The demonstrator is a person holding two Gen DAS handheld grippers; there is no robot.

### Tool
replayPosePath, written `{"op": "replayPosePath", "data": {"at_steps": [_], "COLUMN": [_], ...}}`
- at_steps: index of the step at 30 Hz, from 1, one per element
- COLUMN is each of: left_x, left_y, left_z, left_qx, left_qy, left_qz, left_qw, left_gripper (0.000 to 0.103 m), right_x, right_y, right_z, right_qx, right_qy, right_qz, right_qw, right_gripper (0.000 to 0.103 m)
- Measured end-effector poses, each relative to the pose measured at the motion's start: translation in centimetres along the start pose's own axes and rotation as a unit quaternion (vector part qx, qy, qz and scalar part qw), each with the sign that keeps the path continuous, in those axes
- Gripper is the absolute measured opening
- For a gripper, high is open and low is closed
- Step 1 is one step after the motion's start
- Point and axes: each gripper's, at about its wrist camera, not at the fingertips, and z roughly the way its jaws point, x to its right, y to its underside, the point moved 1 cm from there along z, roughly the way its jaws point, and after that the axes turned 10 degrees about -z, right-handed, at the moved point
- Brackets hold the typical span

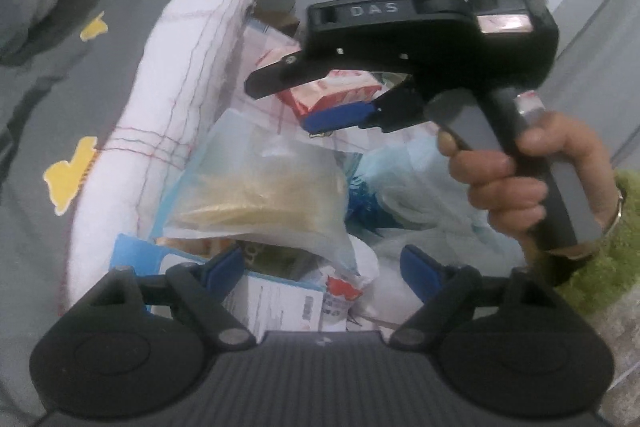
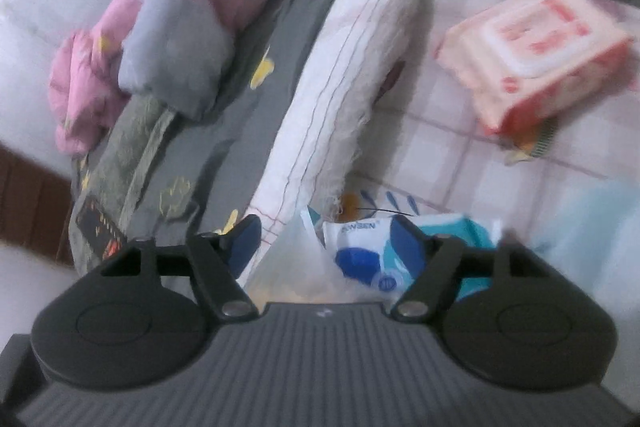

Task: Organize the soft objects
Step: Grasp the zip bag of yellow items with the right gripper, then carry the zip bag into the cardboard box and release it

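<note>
The left tool (image 1: 322,269) is hovering with its fingers spread, nothing between them. Just ahead of it a clear bag of beige material (image 1: 256,195) is lying on a heap of packets beside the bed's white mattress edge (image 1: 176,75). Farther ahead, the right tool (image 1: 316,103), gripped by the right hand (image 1: 532,179), is also standing spread. A pink wipes pack (image 2: 536,55) is lying ahead and to the right of it, on checked cloth (image 2: 440,147).
</note>
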Motion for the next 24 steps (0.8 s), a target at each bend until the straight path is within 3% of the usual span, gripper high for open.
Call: {"op": "replayPosePath", "data": {"at_steps": [5,8,11,12,13,19,24], "left_x": [-0.3,-0.4,-0.6,-0.5,-0.5,0.3,2.4], "left_y": [-0.8,-1.4,-1.6,-1.6,-1.7,-1.7,-1.5], "left_z": [1.4,2.3,2.6,2.5,2.4,0.8,-2.0], "left_qx": [-0.008,-0.01,-0.001,0.005,0.009,0.024,0.049], "left_qy": [-0.006,-0.015,-0.024,-0.026,-0.027,-0.028,-0.017], "left_qz": [-0.022,-0.031,-0.04,-0.041,-0.04,-0.036,-0.009], "left_qw": [0.9997,0.9994,0.9989,0.9988,0.9988,0.9987,0.9986], "left_gripper": [0.09,0.09,0.083,0.075,0.068,0.068,0.067], "right_x": [1.1,1.0,0.3,0.1,-0.2,-1.1,-2.4], "right_y": [-0.2,0.2,0.5,0.7,0.7,1.4,2.0], "right_z": [3.1,3.4,3.2,3.2,3.1,1.0,-2.3], "right_qx": [-0.052,-0.061,-0.075,-0.078,-0.08,-0.062,-0.023], "right_qy": [-0.009,-0.031,-0.047,-0.046,-0.042,-0.037,-0.046], "right_qz": [-0.017,-0.027,-0.04,-0.042,-0.045,-0.04,-0.038], "right_qw": [0.998,0.997,0.995,0.995,0.995,0.997,0.998], "right_gripper": [0.078,0.079,0.079,0.078,0.074,0.05,0.045]}}
